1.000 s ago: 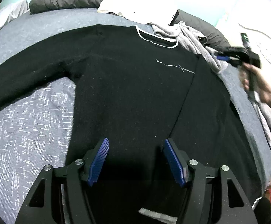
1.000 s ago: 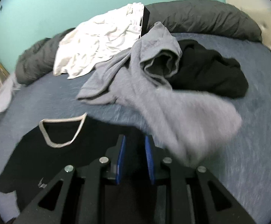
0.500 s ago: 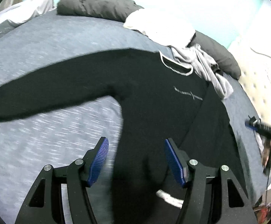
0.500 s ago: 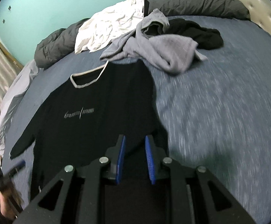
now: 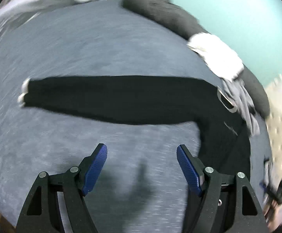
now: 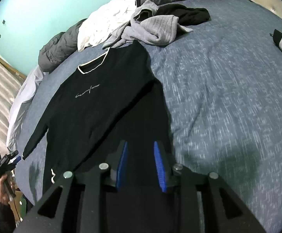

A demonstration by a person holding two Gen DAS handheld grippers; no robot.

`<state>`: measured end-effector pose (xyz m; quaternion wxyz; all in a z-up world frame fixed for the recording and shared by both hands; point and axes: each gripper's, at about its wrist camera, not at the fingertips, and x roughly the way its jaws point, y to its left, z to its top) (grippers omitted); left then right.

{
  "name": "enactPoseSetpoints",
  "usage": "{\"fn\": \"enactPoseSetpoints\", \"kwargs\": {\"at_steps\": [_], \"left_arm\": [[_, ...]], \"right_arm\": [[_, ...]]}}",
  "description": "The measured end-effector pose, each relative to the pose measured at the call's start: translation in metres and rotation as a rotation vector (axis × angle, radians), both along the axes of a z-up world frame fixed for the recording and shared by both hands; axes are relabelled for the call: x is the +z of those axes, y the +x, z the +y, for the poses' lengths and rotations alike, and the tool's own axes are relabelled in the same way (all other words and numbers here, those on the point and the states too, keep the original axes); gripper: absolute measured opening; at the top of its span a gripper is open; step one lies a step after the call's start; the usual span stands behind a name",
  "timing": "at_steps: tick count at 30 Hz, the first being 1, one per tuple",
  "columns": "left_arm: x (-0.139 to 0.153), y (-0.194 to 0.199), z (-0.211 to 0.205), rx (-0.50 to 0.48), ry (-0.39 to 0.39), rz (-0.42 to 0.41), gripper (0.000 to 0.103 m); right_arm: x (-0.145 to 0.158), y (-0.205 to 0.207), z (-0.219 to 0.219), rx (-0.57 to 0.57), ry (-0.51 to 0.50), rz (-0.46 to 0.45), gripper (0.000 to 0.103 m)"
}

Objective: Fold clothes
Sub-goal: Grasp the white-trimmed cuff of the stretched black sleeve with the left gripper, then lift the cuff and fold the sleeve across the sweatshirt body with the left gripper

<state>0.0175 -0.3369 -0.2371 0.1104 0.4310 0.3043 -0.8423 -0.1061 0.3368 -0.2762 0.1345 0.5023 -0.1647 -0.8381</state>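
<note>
Where the blue-grey bedcover (image 6: pixel 228 89) lies bare, one black sweater (image 6: pixel 94 101) is spread front up, its white-trimmed neckline (image 6: pixel 93 65) toward the pile at the head of the bed and one line of pale lettering across the chest. One long sleeve (image 5: pixel 111 99) stretches straight out across the cover, its pale cuff at the far end; the other sleeve lies folded inward over the body, running down toward the right gripper (image 6: pixel 141 165). Right gripper: jaws have just been opening and stand a little apart, the black cloth of that folded sleeve beneath and between the two blue pads; whether the pads press it I cannot tell. Left gripper (image 5: pixel 142 167): jaws have just been opening and stand wide, nothing between the two blue pads, only bare cover under them, just beside the sweater's side edge. Beyond the neckline, one heap of other clothes: one grey garment (image 6: pixel 154 29) touching the collar, one white garment (image 6: pixel 106 25) behind it, one black garment (image 6: pixel 185 14) to its side. One dark grey duvet (image 6: pixel 59 46) runs along the teal wall (image 6: pixel 34 9). One hand (image 6: pixel 2 192) holding the left gripper shows at the right view's lower left.
</note>
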Motion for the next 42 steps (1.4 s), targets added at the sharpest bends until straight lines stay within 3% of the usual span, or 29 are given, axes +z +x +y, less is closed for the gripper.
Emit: {"fn": "enactPoseSetpoints", "kwargs": {"at_steps": [9,18,31,36,42], "left_arm": [[-0.027,0.034,-0.093,0.207,0.008,-0.036,0.077],[-0.043,0.038,-0.133,0.269,0.057,0.005,0.075],[-0.061,0.024,-0.146,0.252,0.058,0.006,0.01],[-0.044,0.022,-0.141,0.223,0.038,0.064,0.007],[0.0,0.014,-0.127,0.169,-0.001,0.149,0.007]], "right_arm": [[0.004,0.015,0.001,-0.027,0.024,-0.016,0.031],[-0.001,0.024,-0.01,-0.013,0.052,-0.033,0.031],[0.002,0.029,-0.001,-0.022,0.046,-0.035,0.031],[0.0,0.028,0.001,-0.023,0.042,-0.038,0.031],[0.002,0.031,-0.003,-0.005,0.033,-0.029,0.031]]}}
